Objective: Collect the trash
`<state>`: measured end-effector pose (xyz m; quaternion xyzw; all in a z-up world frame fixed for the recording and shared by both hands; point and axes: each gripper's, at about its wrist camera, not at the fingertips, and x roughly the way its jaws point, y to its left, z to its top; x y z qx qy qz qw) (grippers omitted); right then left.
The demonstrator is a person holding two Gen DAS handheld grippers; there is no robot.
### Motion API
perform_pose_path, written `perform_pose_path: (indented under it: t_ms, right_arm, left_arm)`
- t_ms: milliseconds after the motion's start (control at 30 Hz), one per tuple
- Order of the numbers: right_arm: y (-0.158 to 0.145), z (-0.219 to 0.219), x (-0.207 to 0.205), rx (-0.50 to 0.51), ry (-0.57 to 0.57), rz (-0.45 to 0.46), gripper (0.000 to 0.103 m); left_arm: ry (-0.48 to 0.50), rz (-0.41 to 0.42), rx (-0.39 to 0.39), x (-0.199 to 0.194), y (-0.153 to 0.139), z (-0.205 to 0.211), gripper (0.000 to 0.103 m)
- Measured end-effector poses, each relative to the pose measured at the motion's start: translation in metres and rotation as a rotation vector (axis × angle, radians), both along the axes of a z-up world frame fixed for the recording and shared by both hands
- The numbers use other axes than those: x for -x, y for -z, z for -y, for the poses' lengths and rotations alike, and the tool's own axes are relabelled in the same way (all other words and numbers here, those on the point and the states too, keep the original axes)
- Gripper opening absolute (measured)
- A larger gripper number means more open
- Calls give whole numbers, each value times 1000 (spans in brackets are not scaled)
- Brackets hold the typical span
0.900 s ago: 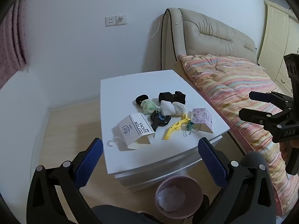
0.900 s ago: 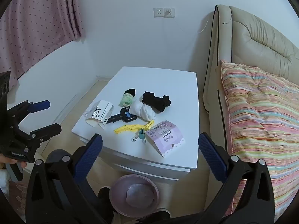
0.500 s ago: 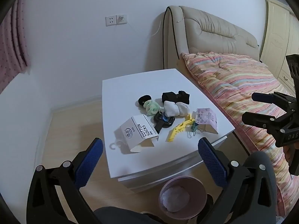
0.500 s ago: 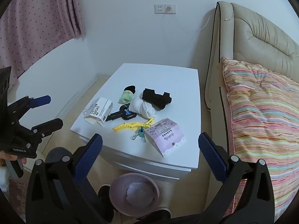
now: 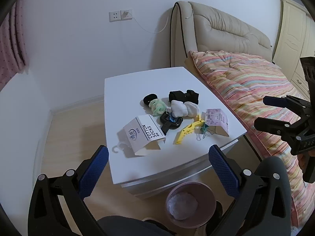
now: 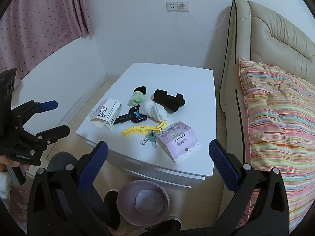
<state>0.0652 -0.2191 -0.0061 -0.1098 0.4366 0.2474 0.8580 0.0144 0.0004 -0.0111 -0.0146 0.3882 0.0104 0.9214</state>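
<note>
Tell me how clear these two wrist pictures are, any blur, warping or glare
Left wrist view: sharp enough that the COTTON SOCKS card reads clearly; fisheye bends the white table edges and blacks out the corners; soft, even light with faint shadows, no glare. Right wrist view: equally sharp, but the pink card print is too small to read; the headboard bows.
</note>
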Motion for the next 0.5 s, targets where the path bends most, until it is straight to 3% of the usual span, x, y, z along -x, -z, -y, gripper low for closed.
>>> perform_pose_path:
  t_ms: [500]
  right_arm:
    - [-8, 2, -5, -7, 2, 11, 100]
  left_arm:
    - [7, 16, -5, -1, -7, 2, 97]
